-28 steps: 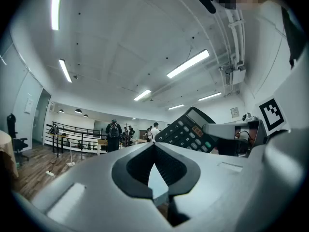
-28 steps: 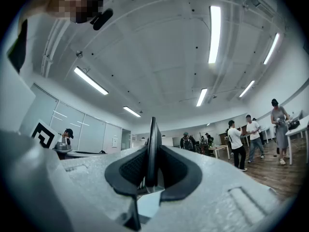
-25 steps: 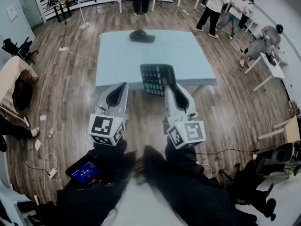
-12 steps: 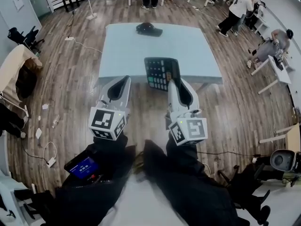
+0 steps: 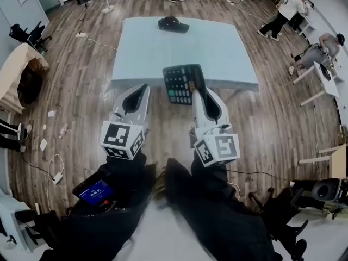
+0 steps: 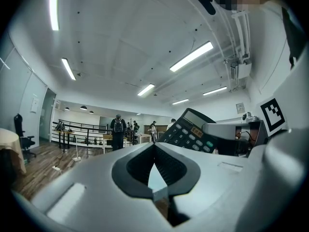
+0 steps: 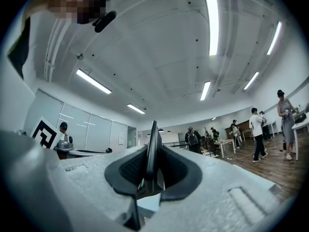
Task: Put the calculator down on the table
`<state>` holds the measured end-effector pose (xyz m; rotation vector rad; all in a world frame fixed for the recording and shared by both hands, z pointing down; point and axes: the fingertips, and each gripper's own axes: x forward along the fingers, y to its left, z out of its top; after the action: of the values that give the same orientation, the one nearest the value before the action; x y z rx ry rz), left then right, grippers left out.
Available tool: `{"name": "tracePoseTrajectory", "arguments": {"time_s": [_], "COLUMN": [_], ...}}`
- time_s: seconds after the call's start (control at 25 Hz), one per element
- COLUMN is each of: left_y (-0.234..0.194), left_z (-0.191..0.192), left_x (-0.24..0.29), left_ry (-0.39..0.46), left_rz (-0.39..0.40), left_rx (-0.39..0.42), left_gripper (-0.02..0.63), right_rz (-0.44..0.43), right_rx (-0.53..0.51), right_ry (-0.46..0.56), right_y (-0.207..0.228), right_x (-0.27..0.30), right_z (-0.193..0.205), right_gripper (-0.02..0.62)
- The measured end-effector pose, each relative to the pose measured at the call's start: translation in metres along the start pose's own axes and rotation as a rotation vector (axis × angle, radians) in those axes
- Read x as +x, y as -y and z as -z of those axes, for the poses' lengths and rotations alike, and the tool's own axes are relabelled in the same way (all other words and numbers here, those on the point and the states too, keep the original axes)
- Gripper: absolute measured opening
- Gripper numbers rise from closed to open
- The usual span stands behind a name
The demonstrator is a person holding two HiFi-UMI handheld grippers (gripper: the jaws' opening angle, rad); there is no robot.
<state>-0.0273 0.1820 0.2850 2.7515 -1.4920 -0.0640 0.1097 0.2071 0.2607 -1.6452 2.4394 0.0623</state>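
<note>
A black calculator (image 5: 184, 83) with grey and green keys hangs over the near edge of the light blue table (image 5: 217, 48). My right gripper (image 5: 197, 95) is shut on its near right edge. In the right gripper view the calculator (image 7: 153, 137) stands edge-on, clamped between the dark pads. In the left gripper view it (image 6: 192, 131) shows tilted at the right. My left gripper (image 5: 140, 89) hovers level to the left of the calculator, short of the table's front edge. Its jaws (image 6: 154, 146) meet at the tips with nothing between them.
A black cap (image 5: 173, 24) lies at the table's far side. Wooden floor surrounds the table, with cables at the left. Several people (image 5: 288, 10) stand by white tables at the right. A draped chair (image 5: 24, 75) is at the left. A phone (image 5: 97, 192) rests on the person's leg.
Both grippers have sunk a little and edged toward the table. The calculator stays clamped in the right one. The left one stays shut and holds nothing.
</note>
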Motion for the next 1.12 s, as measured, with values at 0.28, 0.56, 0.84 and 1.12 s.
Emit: {"name": "tracePoseTrajectory", "arguments": {"time_s": [0.28, 0.56, 0.84, 1.12], "left_y": [0.005, 0.0, -0.03, -0.056], "left_z": [0.013, 0.024, 0.042, 0.036], "left_x": [-0.001, 0.003, 0.03, 0.074], "left_ry": [-0.016, -0.042, -0.043, -0.006], "left_rz": [-0.018, -0.038, -0.035, -0.005], "left_rx": [-0.006, -0.016, -0.04, -0.031], "left_gripper": [-0.002, -0.002, -0.002, -0.002], "right_rz": [-0.012, -0.016, -0.016, 0.016], "right_rx": [0.012, 0.035, 0.028, -0.003], "right_ry": [-0.013, -0.044, -0.072, -0.05], "right_y": [0.005, 0.012, 0.015, 0.037], "right_x": [-0.008, -0.005, 0.029, 0.07], "right_z": [0.01, 0.024, 0.049, 0.05], "right_gripper": [0.057, 0.057, 0.057, 0.057]}}
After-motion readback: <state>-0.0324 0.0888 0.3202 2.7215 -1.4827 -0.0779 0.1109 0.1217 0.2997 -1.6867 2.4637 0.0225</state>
